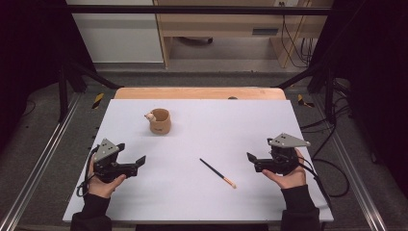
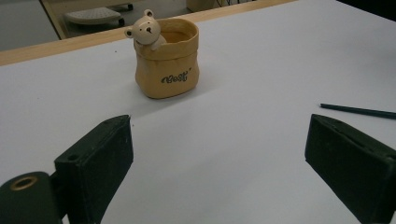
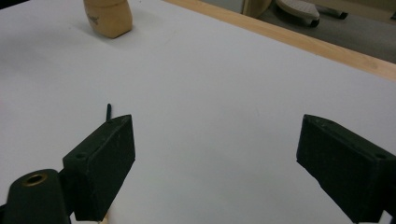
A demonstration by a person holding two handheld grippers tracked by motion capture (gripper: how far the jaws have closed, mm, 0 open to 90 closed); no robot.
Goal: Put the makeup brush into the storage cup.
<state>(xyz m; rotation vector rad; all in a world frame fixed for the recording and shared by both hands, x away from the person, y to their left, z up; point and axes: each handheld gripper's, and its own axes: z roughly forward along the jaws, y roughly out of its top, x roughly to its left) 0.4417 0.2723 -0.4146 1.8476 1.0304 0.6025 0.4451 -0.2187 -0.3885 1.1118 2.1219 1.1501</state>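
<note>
— High view, items: we are holding the left gripper and right gripper low over the white table, jaws gaping, nothing between them.
— And the brush?
— We are seeing it lying between both, apart from each, within reach; the bear cup is standing farther back.

You have bare desk between the grippers. Only the brush lies there, and the bear cup stands farther back, left.
</note>
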